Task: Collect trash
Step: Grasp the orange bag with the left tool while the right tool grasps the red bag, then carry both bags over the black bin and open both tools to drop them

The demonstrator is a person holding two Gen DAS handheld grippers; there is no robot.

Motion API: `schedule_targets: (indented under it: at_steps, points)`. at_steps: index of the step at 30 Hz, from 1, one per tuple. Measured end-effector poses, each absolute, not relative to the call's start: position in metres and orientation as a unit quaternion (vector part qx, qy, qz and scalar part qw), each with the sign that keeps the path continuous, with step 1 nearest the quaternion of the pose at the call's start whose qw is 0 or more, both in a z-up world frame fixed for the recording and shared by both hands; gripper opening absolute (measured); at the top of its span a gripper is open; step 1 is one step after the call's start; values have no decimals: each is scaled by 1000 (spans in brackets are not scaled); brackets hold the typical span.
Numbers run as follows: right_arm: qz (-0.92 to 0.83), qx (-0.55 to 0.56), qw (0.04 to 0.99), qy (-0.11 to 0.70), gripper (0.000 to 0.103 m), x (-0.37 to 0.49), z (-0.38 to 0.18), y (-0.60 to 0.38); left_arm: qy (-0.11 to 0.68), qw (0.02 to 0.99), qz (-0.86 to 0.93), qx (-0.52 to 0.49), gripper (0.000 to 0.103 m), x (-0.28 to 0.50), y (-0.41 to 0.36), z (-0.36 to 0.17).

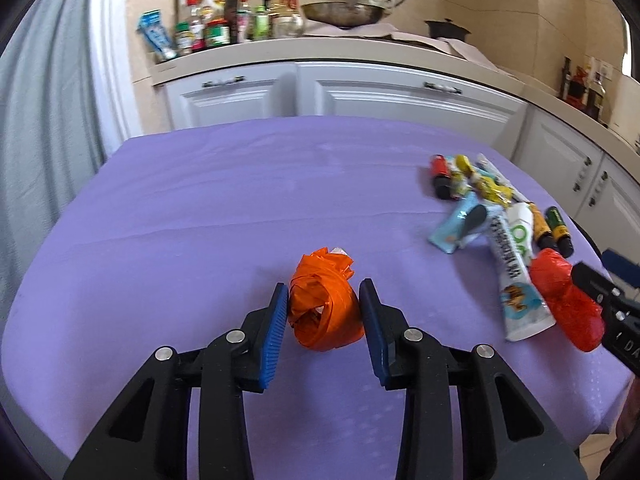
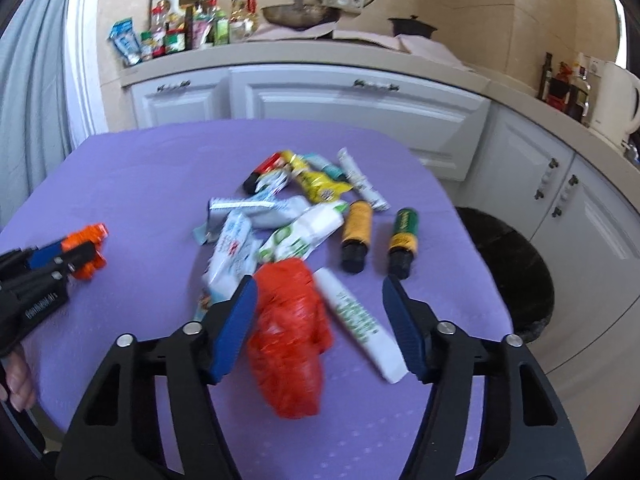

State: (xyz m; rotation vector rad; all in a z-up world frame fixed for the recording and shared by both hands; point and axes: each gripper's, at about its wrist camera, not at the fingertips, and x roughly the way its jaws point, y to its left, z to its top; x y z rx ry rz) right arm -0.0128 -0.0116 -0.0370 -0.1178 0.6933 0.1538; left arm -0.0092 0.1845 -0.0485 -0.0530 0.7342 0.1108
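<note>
Now my left gripper brackets the orange bag roll, jaws parted; I squeeze squarely. Right gripper, jaws wide, straddles the red bag.

On the purple cloth-covered table lie two bundles of crumpled plastic: one orange roll at 6 o'clock in the left wrist view, and one red bag at 6 o'clock in the right wrist view.

Small dark-capped bottles number four: one red at 12 o'clock of the pile, one orange-yellow and one green-and-yellow at 3 o'clock, and one more half hidden in the heap, plain only in the left wrist view.

One yellow crinkled foil wrapper lies at 12 o'clock.

The white and pale-blue squeeze tubes and sachets overlap too much for a sure count; at least five show.
</note>
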Motion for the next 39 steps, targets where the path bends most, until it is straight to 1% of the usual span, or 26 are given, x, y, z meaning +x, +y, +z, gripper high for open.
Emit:
schedule_targets:
  at_steps: [2,3,4,7,8,14,20,31,39]
  points:
    - [77,-60,933,346,57,-14,-41,-9,354,933,63,-30,37,-14,191,-46]
    - [79,-60,931,350,53,-15,-44,-8,351,933,67,-34,37,-17,194,-44]
    - [80,-59,929,356,52,-15,-46,-7,349,934,69,-36,37,-19,197,-43]
    - [84,-59,925,367,33,-14,-54,-6,340,937,72,-40,37,-25,200,-38]
    - [86,-59,924,369,25,-13,-55,-6,338,938,71,-41,37,-25,200,-37]
    - [86,-58,931,350,22,-21,-51,-9,331,941,59,-43,37,-28,193,-32]
    - [66,-42,947,312,22,-29,-26,-30,317,947,23,-44,37,-25,169,-15]
    - [-43,1,963,267,22,-5,2,-127,281,956,-86,-22,37,19,69,14]
    - [-106,26,959,262,22,33,-9,-204,282,948,-150,4,37,62,-16,11]
